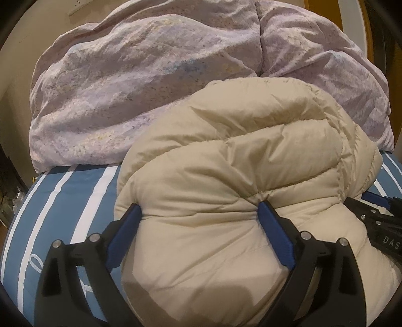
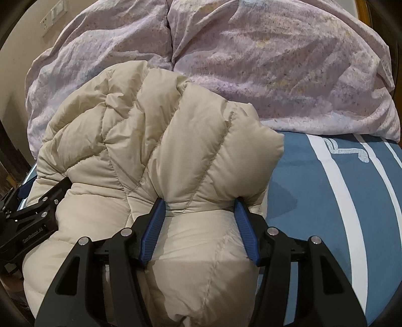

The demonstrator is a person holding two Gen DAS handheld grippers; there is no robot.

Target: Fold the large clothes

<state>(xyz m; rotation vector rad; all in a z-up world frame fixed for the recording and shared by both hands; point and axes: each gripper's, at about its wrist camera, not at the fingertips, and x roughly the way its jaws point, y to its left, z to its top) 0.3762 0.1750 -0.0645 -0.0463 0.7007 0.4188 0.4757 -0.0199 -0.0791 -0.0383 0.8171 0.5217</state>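
A cream quilted puffer jacket (image 1: 238, 156) lies bunched on a bed, on a blue bedsheet (image 1: 83, 191) crossed by white stripes and some white embroidered line-work. Behind the jacket, across the back of the bed, a large crumpled duvet (image 1: 130, 83) in pale lilac with a faint speckled print is heaped up; the jacket's far edge touches it. Beyond the duvet a beige wall (image 2: 22, 40) carries a white switch plate (image 2: 54, 18) in the right wrist view, and a strip of warm wooden trim (image 1: 368, 27) shows at the upper right of the left wrist view. Dark clutter fills the gap at the bed's left side, too dim to identify.

The left hand-held gripper (image 1: 201, 210) has its blue pads set wide on either side of a thick roll of the jacket, with the padding bulging between them; the pads dent the fabric, so it is gripping the jacket. The right hand-held gripper (image 2: 199, 203) clamps a narrower fold of the same jacket near its right-hand edge, and the fabric pinches in visibly at both pads. Each hand-held gripper appears at the edge of the other's view, close beside it along the near side of the garment.
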